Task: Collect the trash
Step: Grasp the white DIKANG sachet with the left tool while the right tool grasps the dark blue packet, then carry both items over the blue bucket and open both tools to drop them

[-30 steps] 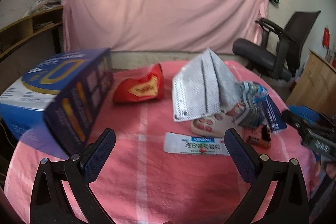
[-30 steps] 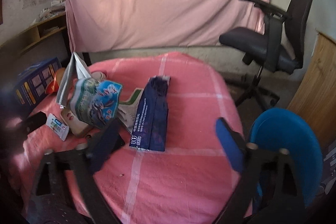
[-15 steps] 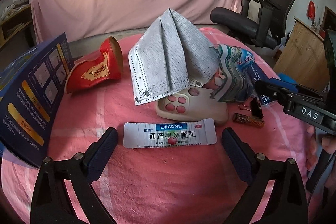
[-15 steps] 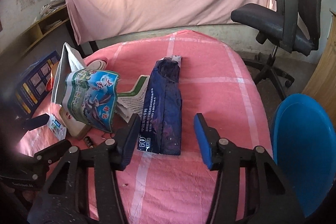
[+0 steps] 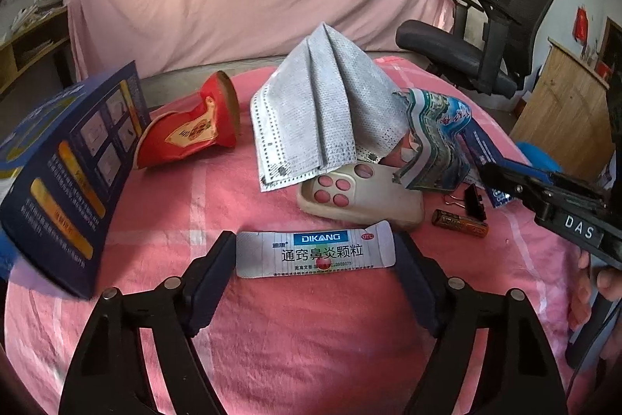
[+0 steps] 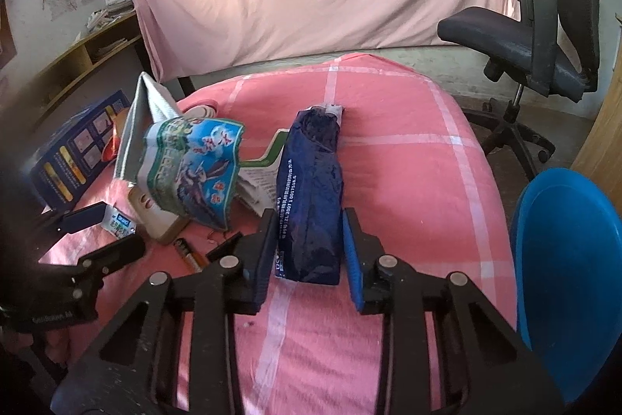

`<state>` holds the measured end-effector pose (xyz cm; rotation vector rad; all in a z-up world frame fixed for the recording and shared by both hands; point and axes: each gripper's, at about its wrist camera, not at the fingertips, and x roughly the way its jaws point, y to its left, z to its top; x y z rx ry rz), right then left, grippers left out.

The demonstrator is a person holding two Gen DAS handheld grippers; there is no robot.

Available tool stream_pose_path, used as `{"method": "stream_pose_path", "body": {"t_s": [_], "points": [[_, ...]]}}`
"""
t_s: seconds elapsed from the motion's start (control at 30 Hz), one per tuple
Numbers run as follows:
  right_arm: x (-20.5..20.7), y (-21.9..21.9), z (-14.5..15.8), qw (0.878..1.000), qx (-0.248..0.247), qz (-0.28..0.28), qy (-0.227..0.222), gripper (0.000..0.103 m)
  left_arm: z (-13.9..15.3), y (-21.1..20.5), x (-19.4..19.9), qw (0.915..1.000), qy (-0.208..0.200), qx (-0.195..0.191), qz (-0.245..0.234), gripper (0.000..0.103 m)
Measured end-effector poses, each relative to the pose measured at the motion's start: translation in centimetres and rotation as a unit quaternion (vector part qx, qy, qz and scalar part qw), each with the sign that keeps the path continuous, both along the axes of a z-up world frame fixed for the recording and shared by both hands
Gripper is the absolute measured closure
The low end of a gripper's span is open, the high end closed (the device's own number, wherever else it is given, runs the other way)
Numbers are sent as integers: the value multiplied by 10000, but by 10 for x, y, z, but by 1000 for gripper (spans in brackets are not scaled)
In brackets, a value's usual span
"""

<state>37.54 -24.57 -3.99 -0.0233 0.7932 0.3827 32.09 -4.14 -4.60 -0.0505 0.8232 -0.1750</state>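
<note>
Trash lies on a pink checked tablecloth [image 5: 311, 337]. My left gripper [image 5: 315, 259] is open, its fingers on either side of a white DIKANG medicine sachet [image 5: 315, 253], touching its ends. My right gripper [image 6: 309, 247] is open around the near end of a dark blue wrapper [image 6: 311, 189], a finger on each side. A grey face mask [image 5: 322, 111], a red pouch [image 5: 190, 133], a blue-green snack bag [image 6: 192, 170], a battery [image 5: 458, 222] and a binder clip [image 5: 475, 201] lie nearby.
A beige remote with pink buttons [image 5: 361, 193] sits under the mask. A dark blue box [image 5: 66, 174] stands at the left. A blue bin [image 6: 567, 279] is at the table's right side. An office chair [image 6: 536, 26] stands behind.
Both grippers moved forward and down and narrowed. The left now brackets the sachet. The right now brackets the dark blue wrapper's near end.
</note>
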Motion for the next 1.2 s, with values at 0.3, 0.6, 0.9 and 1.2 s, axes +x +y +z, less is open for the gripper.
{"method": "stream_pose_path", "body": {"t_s": [0.3,0.6,0.9,1.2], "points": [[-19,-14,2,9997,212,8,-82,54,3,-2,-14,10000,-23,-51,54,34],[-46,-22,15,9981,287,-25,-550,54,9,-7,-38,9992,-337,-111,186,43],[-67,-29,27,9915,571,10,-1171,54,23,-3,-65,9944,-914,-322,430,45],[-94,-45,55,9694,730,-333,-2322,54,77,-35,-70,9769,-1968,-769,308,45]]}}
